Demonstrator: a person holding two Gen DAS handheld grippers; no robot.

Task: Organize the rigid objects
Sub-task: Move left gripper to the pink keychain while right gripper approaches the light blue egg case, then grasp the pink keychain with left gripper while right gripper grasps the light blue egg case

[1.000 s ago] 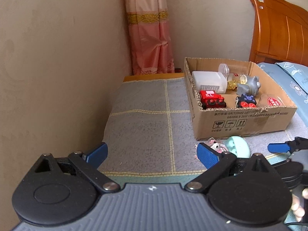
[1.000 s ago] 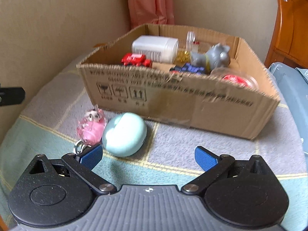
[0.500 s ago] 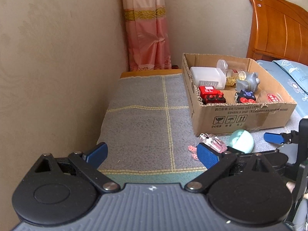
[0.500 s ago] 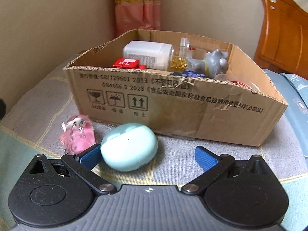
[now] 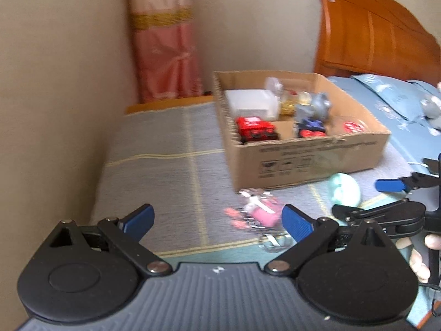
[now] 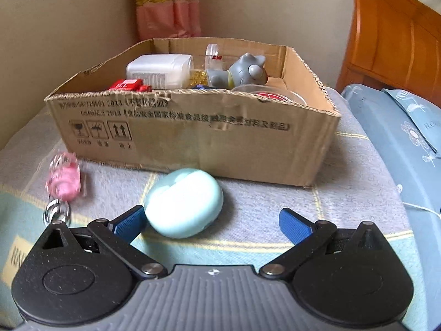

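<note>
right gripper [image 6: 210, 222], jaws wide and empty, has closed in on the mint case [image 6: 184, 202]; left gripper [image 5: 217, 218] stays spread, empty.

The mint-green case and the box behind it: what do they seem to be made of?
The mint-green case looks like smooth, matte hard plastic: an even rounded shell with a thin lid seam. The box is brown corrugated cardboard: fluted, frayed edges and printed markings show.

Right tongs [image 6: 211, 222] spread wide; mint case [image 6: 184, 202] touching left pad (box [image 6: 193, 138] behind).
</note>
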